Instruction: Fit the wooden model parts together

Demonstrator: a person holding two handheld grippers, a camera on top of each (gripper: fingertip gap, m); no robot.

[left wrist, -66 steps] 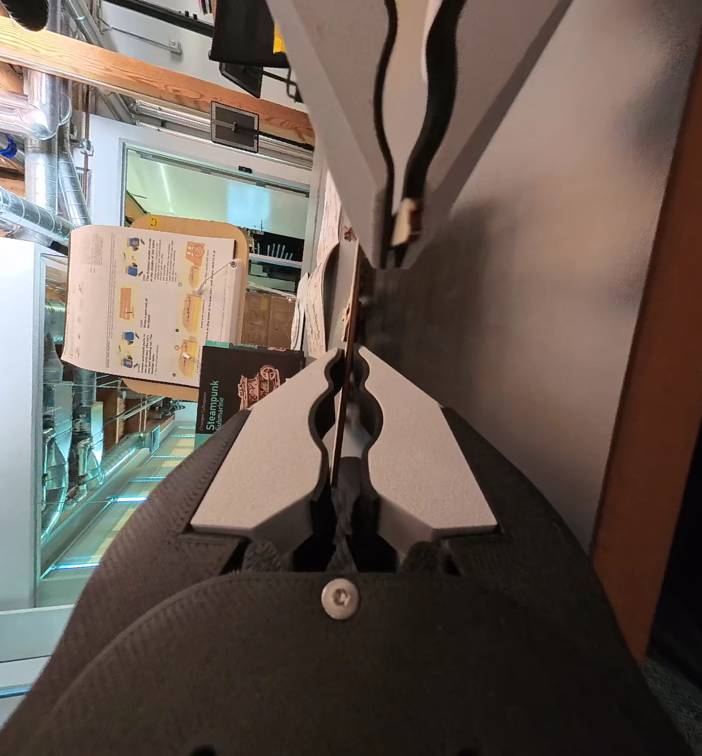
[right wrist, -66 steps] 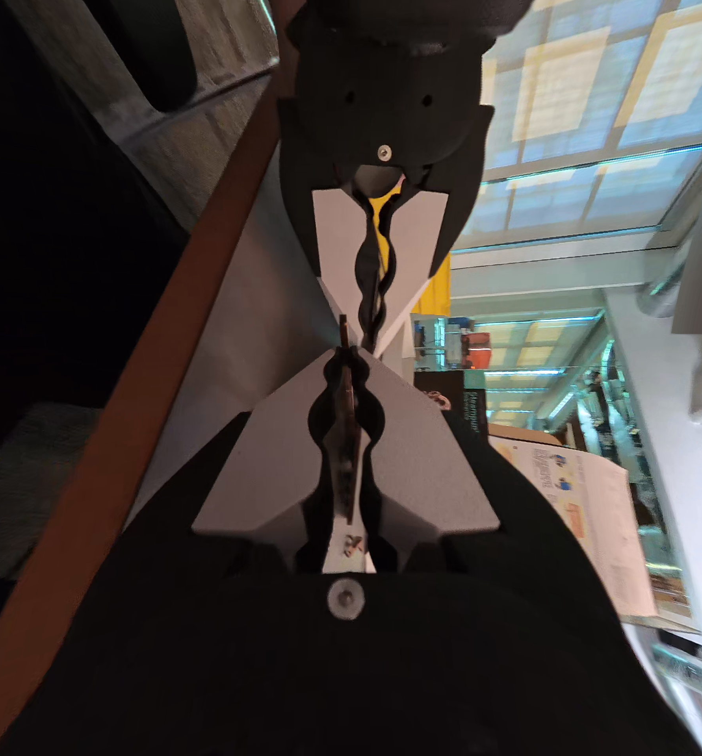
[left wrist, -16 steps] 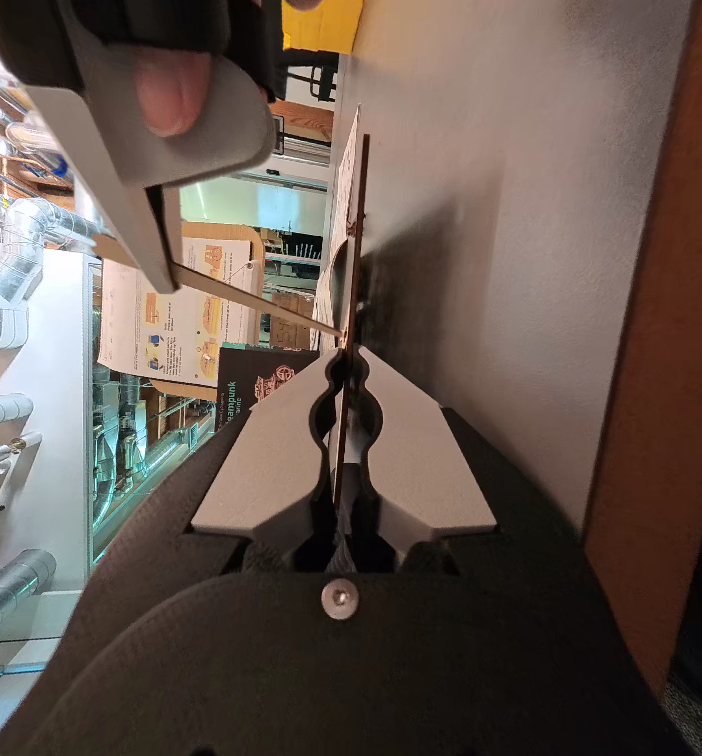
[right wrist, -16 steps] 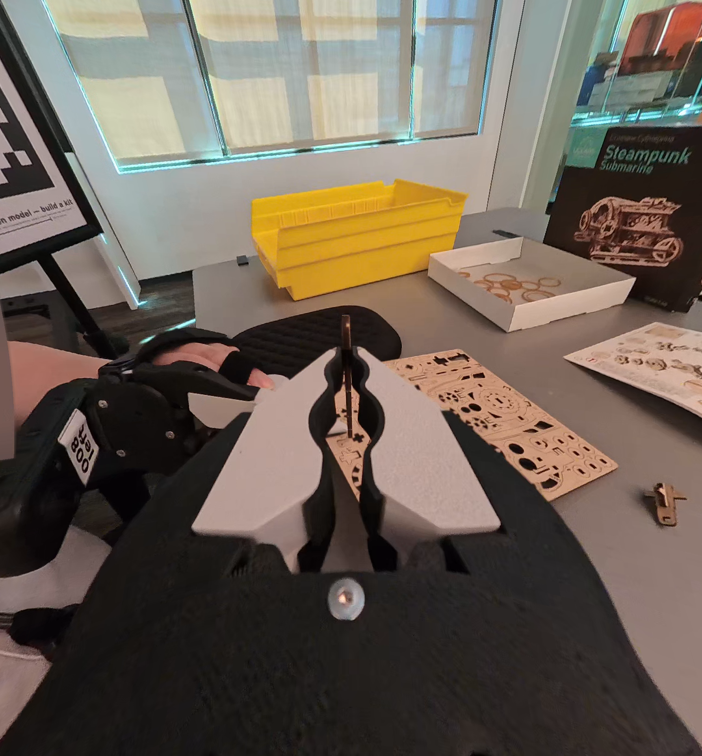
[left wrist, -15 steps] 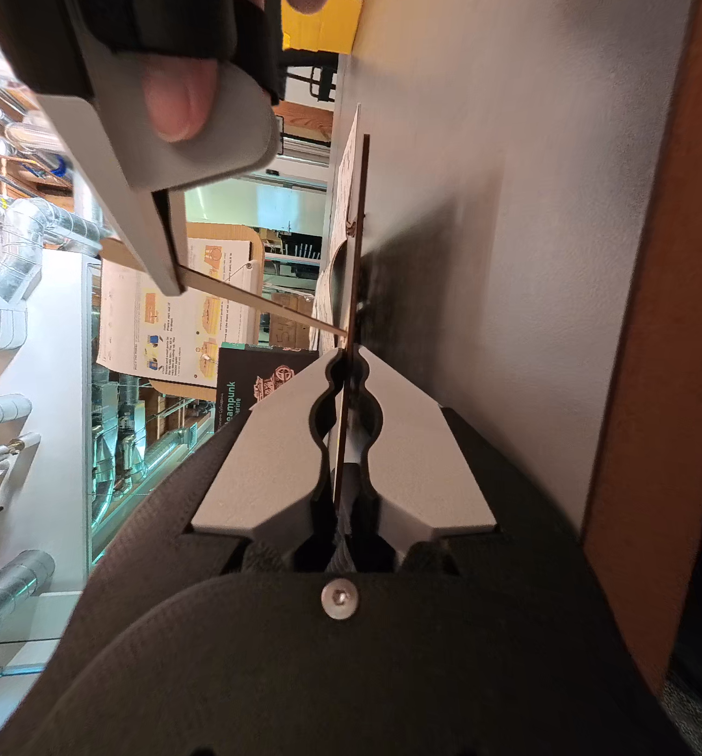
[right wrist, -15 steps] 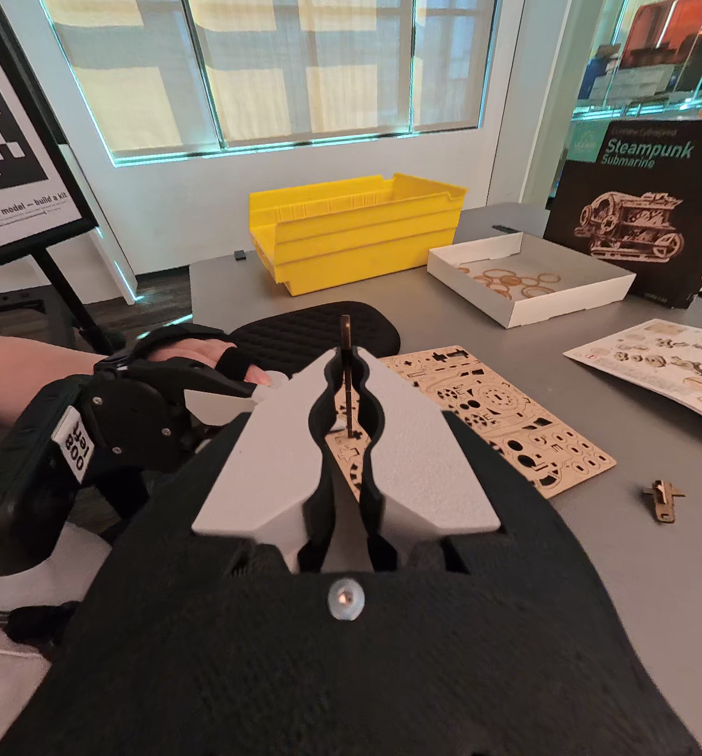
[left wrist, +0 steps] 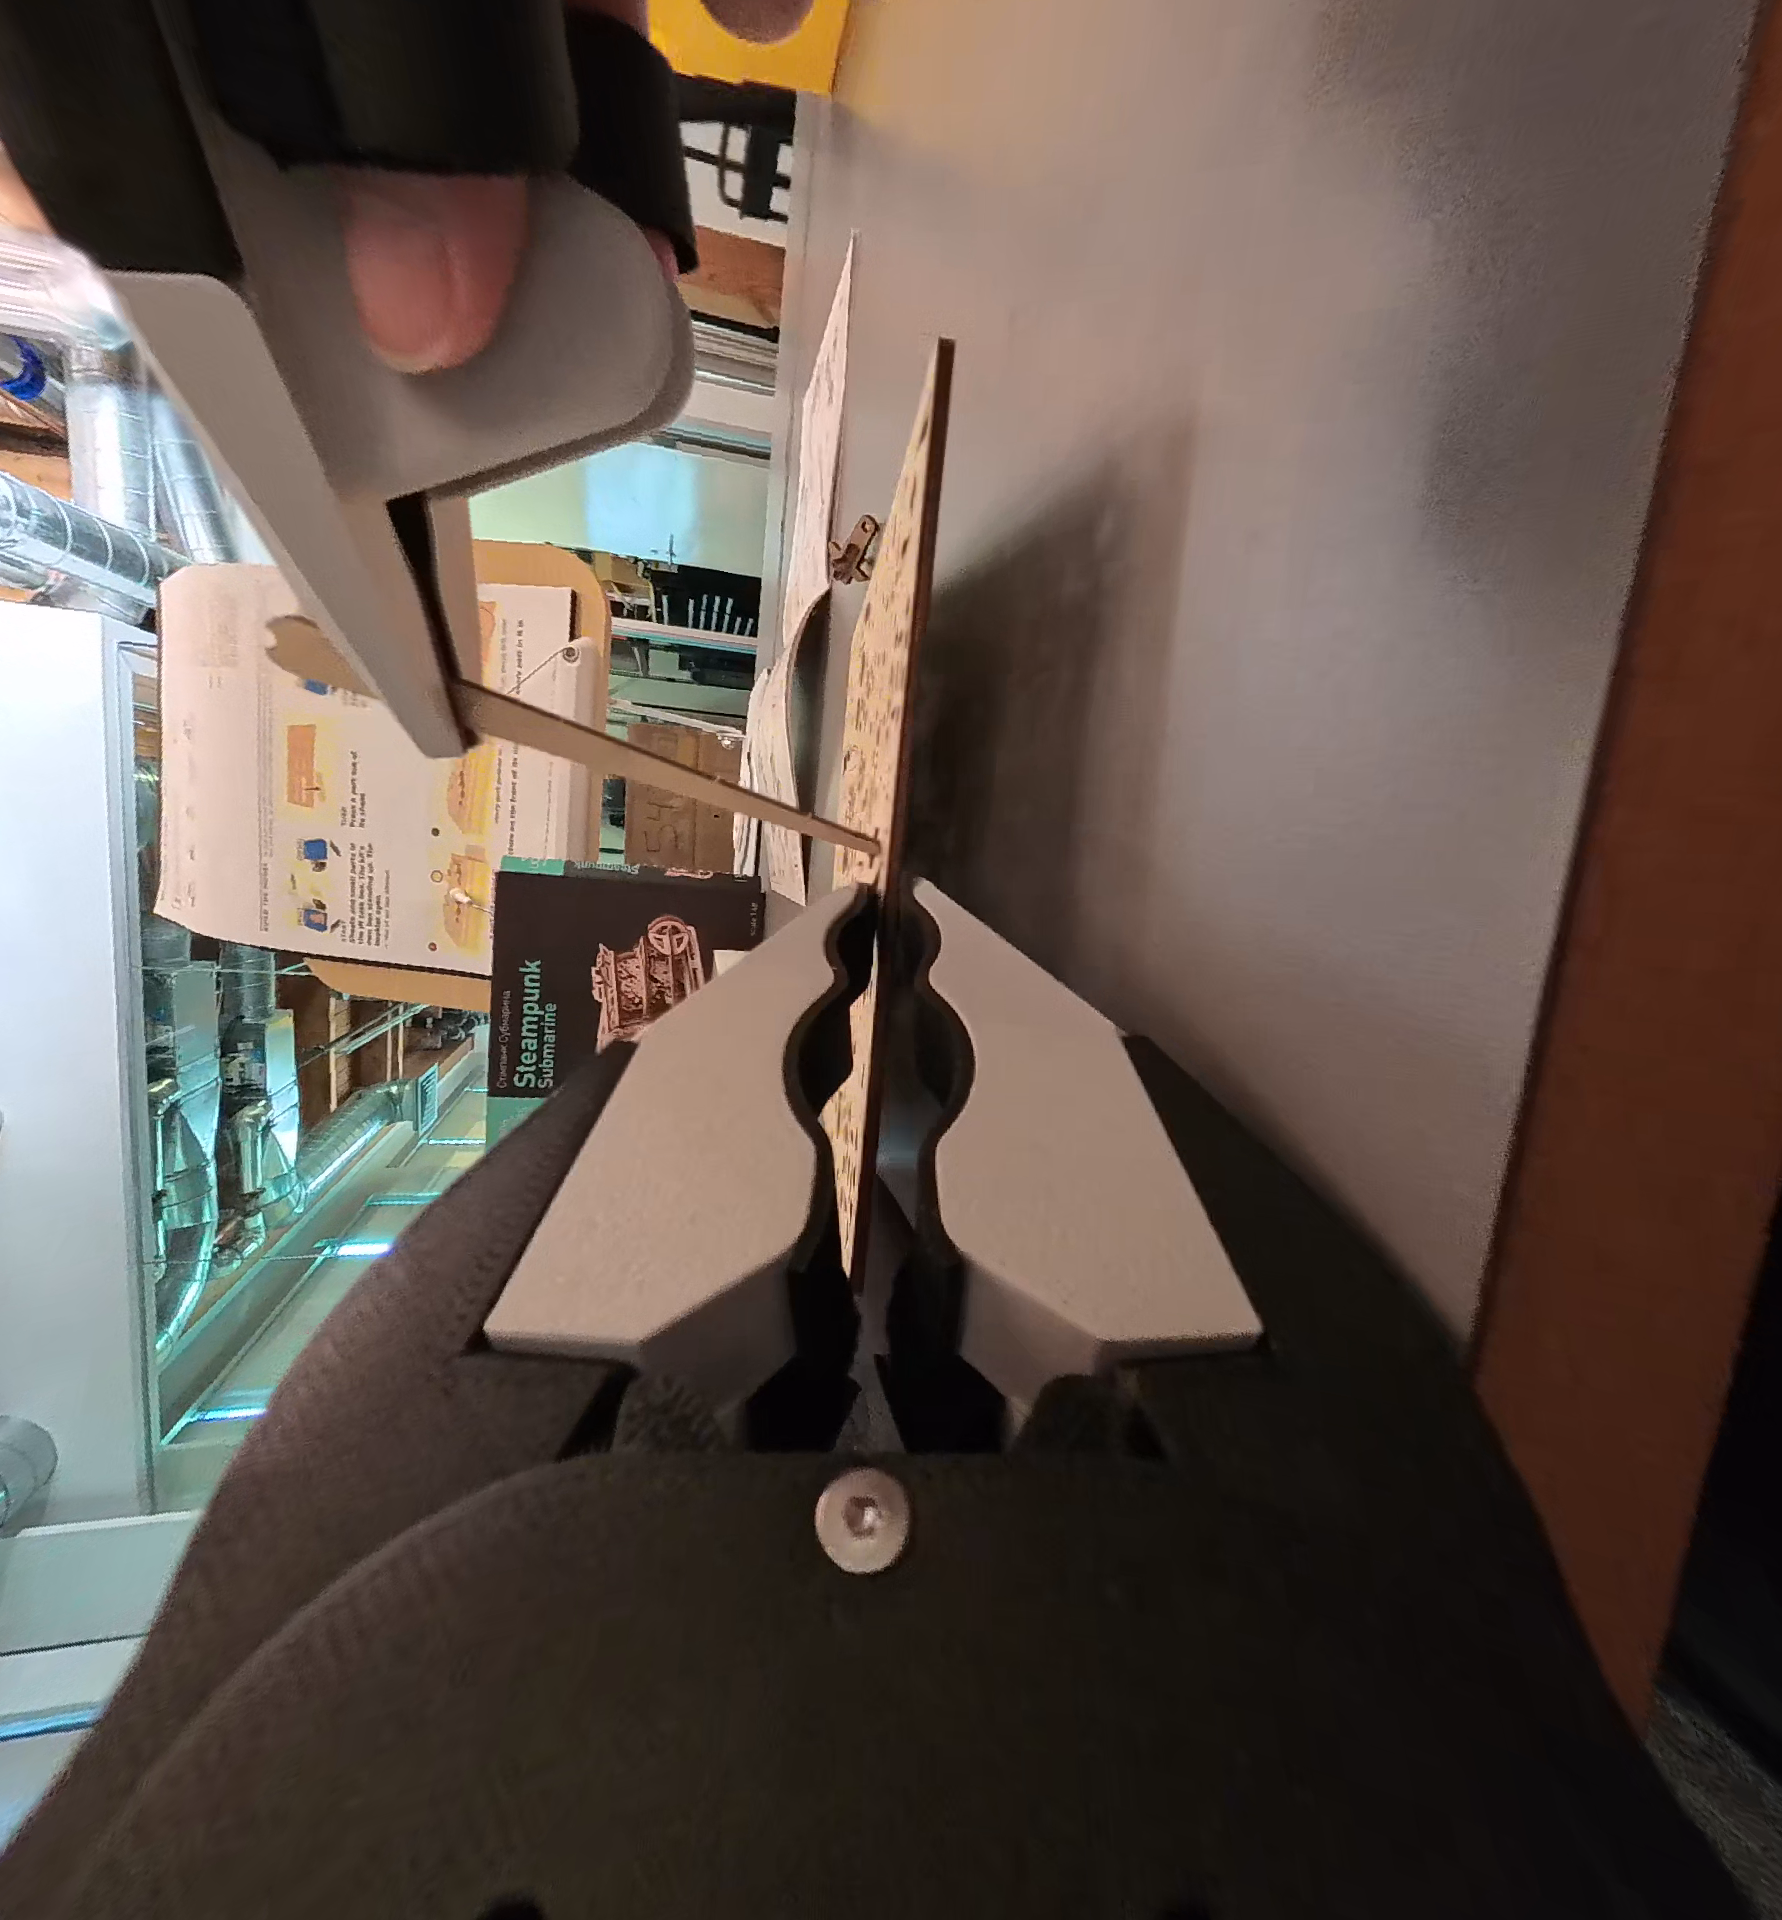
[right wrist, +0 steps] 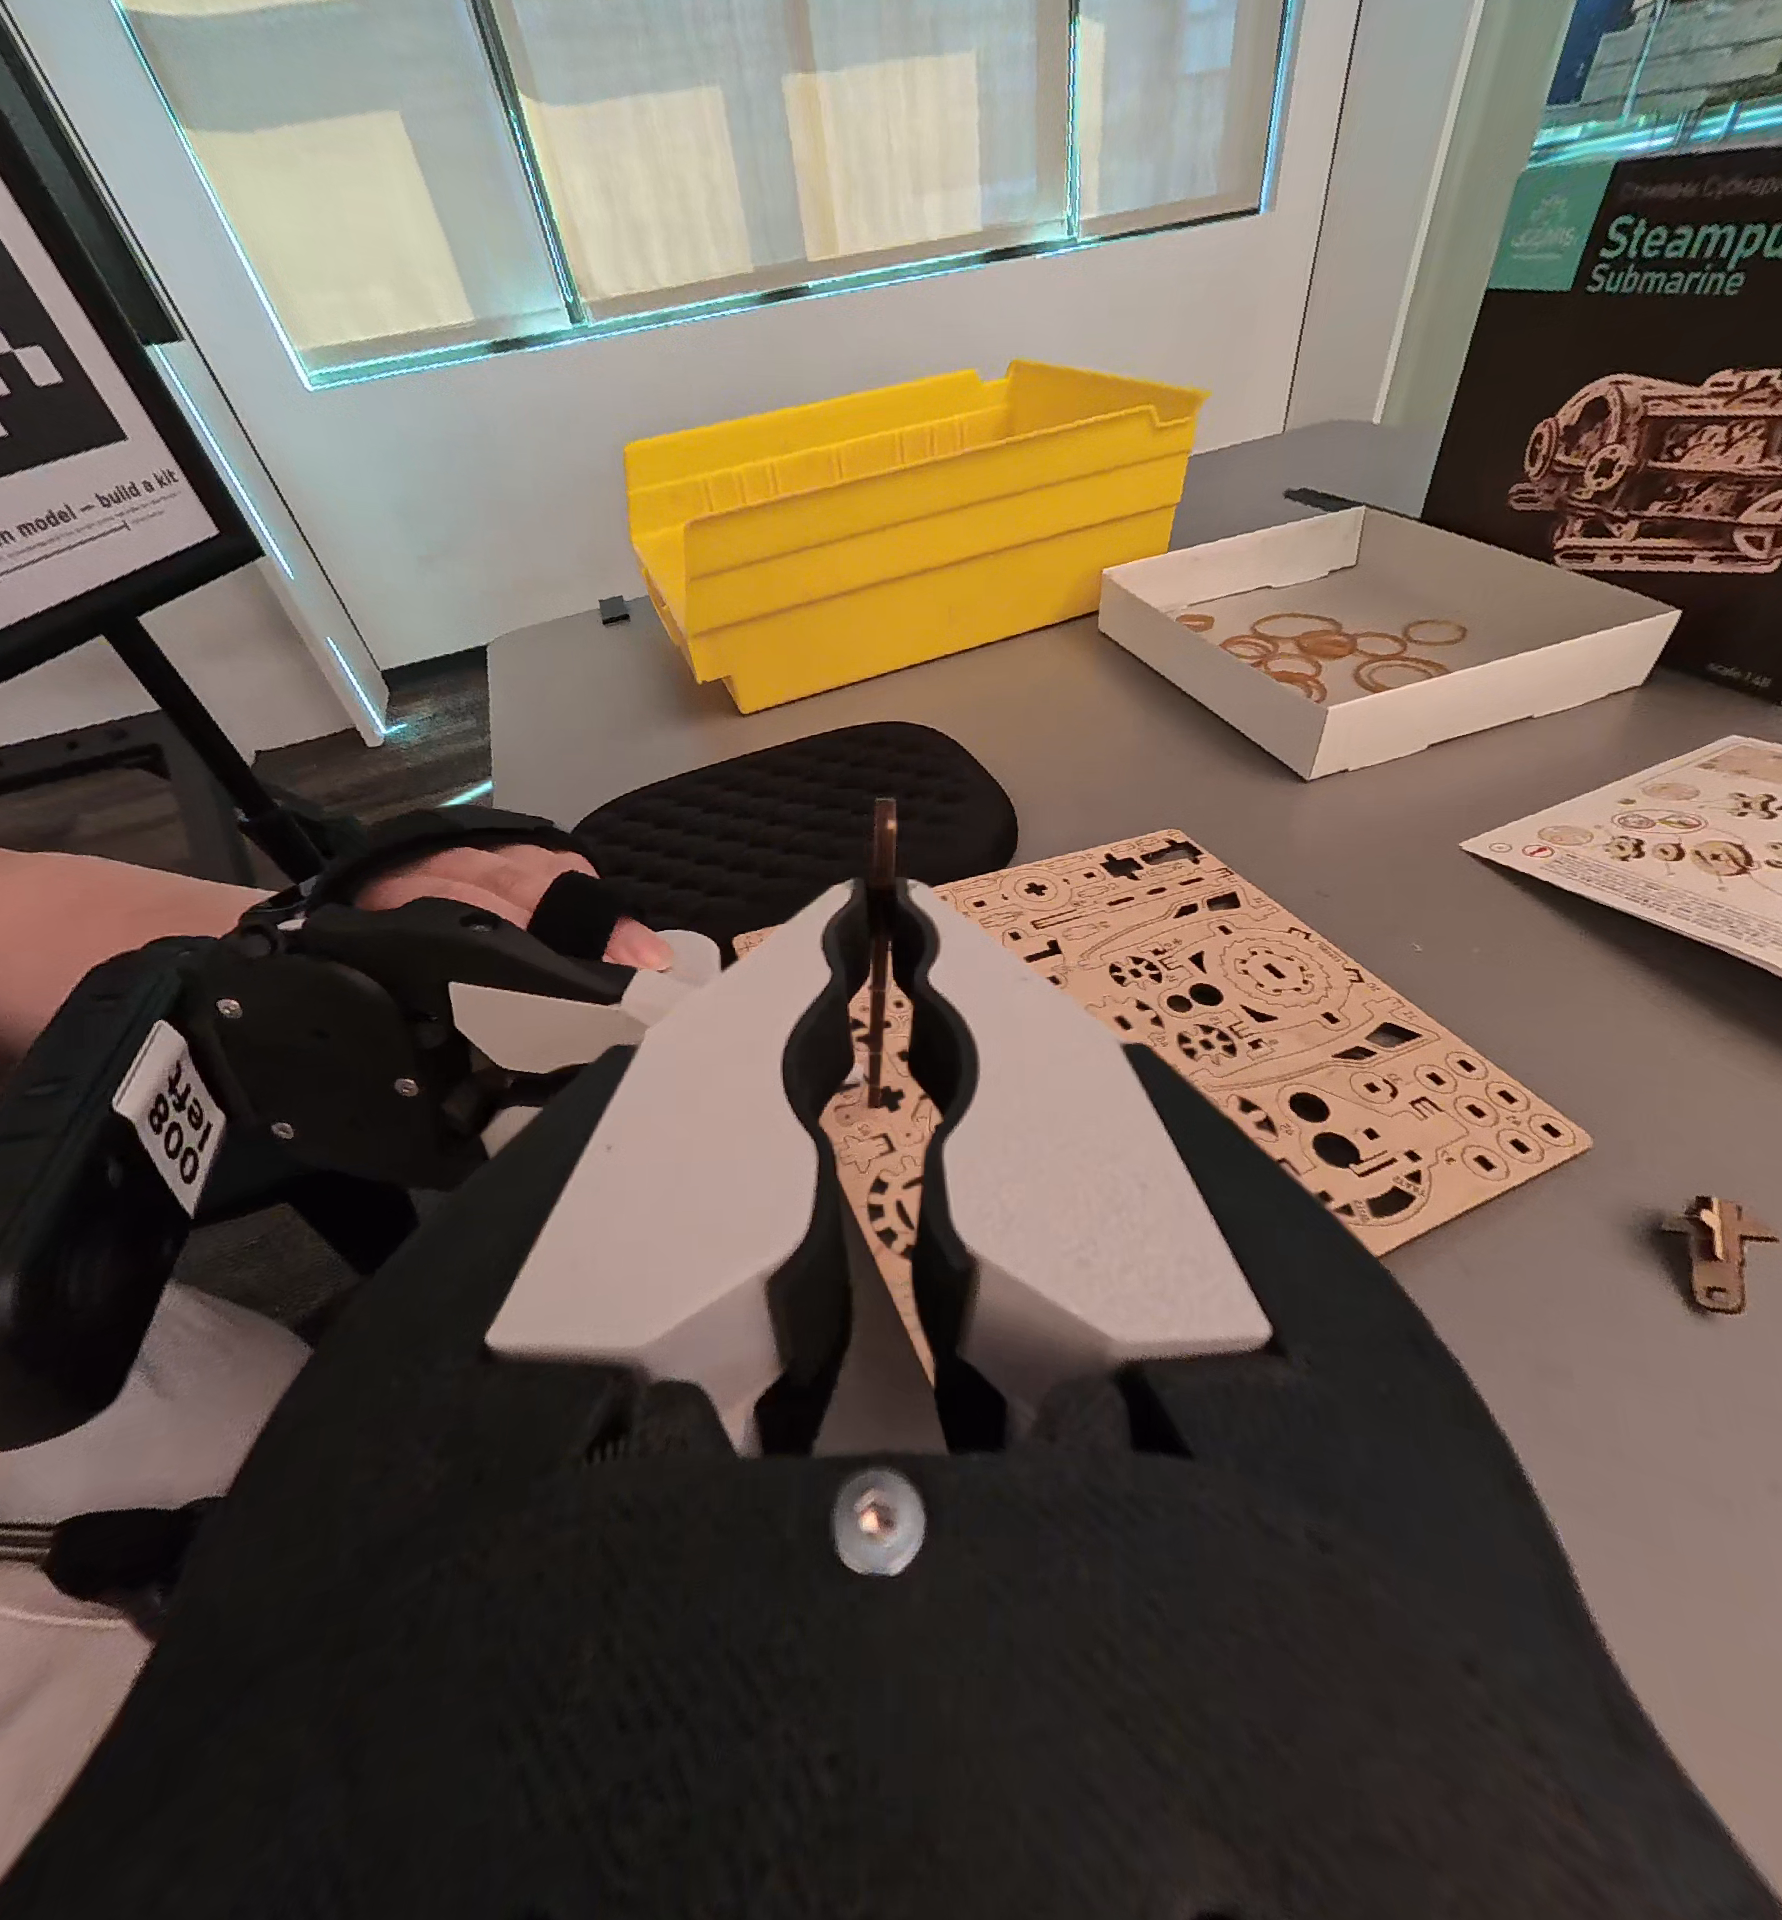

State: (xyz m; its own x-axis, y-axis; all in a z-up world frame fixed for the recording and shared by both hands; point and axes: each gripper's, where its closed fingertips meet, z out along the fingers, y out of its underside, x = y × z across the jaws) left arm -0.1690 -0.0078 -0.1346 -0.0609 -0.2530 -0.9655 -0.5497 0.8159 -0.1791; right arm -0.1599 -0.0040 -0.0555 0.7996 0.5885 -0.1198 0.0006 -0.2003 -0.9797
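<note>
A flat wooden parts sheet [right wrist: 1282, 1039] with several cut-outs lies on the grey table [right wrist: 1541, 1507]. My left gripper [left wrist: 882, 904] is shut on the sheet's near edge [left wrist: 902, 623]; in the right wrist view it [right wrist: 679, 966] shows at the sheet's left side. My right gripper [right wrist: 879, 894] is shut on a thin flat wooden piece [right wrist: 884, 831], seen edge-on and sticking out past the fingertips. In the left wrist view the right gripper [left wrist: 451, 717] holds that piece [left wrist: 658, 769] slanted, its tip touching the sheet just beyond the left fingertips.
A small assembled wooden part [right wrist: 1713, 1247] lies right of the sheet. Behind are a yellow bin [right wrist: 918, 530], a white tray [right wrist: 1386, 727] with rings, the dark kit box [right wrist: 1645, 416], an instruction sheet [right wrist: 1697, 862] and a black mesh pad [right wrist: 793, 821]. A sign stand [right wrist: 35, 416] is far left. The grippers' ends are close to 8 cm from one another.
</note>
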